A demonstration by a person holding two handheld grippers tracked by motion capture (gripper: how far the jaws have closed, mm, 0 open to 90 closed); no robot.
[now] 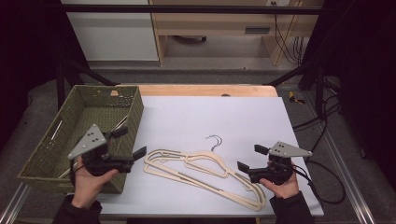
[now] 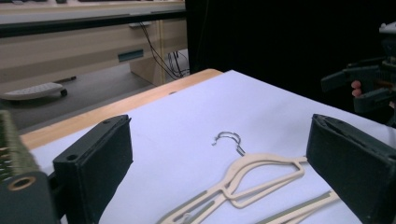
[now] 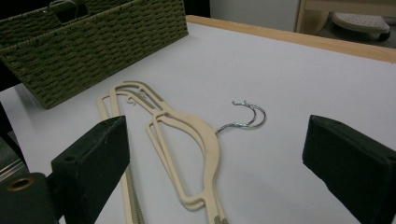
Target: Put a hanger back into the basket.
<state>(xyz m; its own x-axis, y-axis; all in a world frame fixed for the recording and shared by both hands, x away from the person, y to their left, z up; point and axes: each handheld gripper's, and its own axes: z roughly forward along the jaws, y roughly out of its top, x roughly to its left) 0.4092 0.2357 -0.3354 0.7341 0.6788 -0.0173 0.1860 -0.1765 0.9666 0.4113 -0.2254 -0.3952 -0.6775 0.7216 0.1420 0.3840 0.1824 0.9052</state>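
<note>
1. Both hands come in from the bottom edge, each holding a gripper.
2. Left gripper [image 1: 132, 142] hangs at the basket's [image 1: 56, 140] near corner, jaws spread wide, nothing in them.
3. Right gripper [image 1: 252, 158] is wide open too, empty, by the hangers' near end.
4. Hangers [image 1: 201, 170] lie stacked flat on the white sheet between the grippers, hooks [image 1: 214, 140] pointing away.
</note>
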